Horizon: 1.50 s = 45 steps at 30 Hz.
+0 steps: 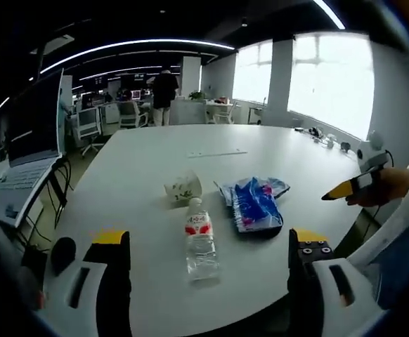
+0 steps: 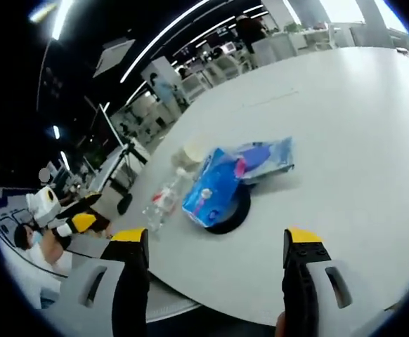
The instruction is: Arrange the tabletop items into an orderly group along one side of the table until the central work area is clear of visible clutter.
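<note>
A clear water bottle (image 1: 201,242) with a red label lies on its side on the white table (image 1: 155,154). Beyond it sits a crumpled white paper cup (image 1: 183,187). To its right, blue plastic packets (image 1: 254,203) rest on a black disc (image 1: 264,229). My left gripper (image 1: 210,239) is open, its jaws wide either side of the bottle and short of it. My right gripper (image 1: 345,188) comes in from the right, held by a hand. In the right gripper view, my right gripper (image 2: 216,239) is open before the blue packets (image 2: 211,186), disc (image 2: 227,216), bottle (image 2: 164,200) and cup (image 2: 190,151).
A thin pale strip (image 1: 217,153) lies farther back on the table. Small items (image 1: 324,138) line the far right edge by the windows. An open laptop (image 1: 29,161) stands on a side desk at the left. Office chairs and a standing person (image 1: 164,88) are far behind.
</note>
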Each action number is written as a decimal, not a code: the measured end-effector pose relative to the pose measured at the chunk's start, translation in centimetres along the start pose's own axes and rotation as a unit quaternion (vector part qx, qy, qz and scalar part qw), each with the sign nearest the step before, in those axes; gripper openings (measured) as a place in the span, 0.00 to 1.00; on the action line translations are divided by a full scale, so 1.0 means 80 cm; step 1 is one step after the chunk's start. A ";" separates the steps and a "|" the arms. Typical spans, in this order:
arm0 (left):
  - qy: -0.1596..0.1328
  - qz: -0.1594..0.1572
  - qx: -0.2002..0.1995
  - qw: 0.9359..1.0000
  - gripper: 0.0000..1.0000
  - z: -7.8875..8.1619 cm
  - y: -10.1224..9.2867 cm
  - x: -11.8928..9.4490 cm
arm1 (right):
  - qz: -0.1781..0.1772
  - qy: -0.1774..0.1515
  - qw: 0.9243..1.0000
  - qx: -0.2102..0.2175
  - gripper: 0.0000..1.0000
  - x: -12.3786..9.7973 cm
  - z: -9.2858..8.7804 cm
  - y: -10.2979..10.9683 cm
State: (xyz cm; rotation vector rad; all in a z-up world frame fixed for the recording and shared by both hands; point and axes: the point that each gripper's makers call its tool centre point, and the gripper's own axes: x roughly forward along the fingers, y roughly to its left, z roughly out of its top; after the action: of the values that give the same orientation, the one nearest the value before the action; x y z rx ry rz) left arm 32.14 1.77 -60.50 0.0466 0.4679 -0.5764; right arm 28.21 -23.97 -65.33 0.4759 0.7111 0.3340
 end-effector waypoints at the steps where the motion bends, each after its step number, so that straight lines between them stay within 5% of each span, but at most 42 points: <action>1: -0.005 -0.002 0.003 1.000 0.97 0.001 -0.002 0.000 | 0.005 -0.010 1.000 0.002 0.77 0.001 0.007 0.004; 8: -0.048 -0.007 0.001 0.999 0.97 0.004 -0.001 -0.002 | 0.011 -0.025 0.999 0.018 0.76 0.010 0.024 0.010; 13: -0.028 0.012 0.012 0.999 1.00 -0.014 0.007 -0.004 | 0.011 -0.019 1.000 0.014 0.75 0.012 0.020 0.012; 24: -0.045 -0.011 0.008 0.999 1.00 -0.022 -0.001 -0.012 | 0.010 -0.003 1.000 0.020 0.71 0.015 0.015 0.011; 34: -0.108 -0.041 0.050 0.992 0.98 -0.009 -0.025 -0.023 | 0.024 -0.002 0.999 0.040 0.68 0.025 0.020 0.020; 39: -0.082 -0.022 0.060 0.995 0.89 -0.027 -0.017 -0.015 | 0.024 -0.002 0.999 0.037 0.67 0.027 0.022 0.027; 45: -0.076 -0.029 0.088 0.993 0.97 -0.036 -0.026 -0.008 | 0.022 0.008 1.000 0.018 0.67 0.035 0.030 0.028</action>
State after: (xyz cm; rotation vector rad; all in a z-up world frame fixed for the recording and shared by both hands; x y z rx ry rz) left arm 29.36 0.85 -62.64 0.1567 0.2694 -0.6719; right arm 31.59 -21.55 -64.08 0.5246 0.7249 0.3667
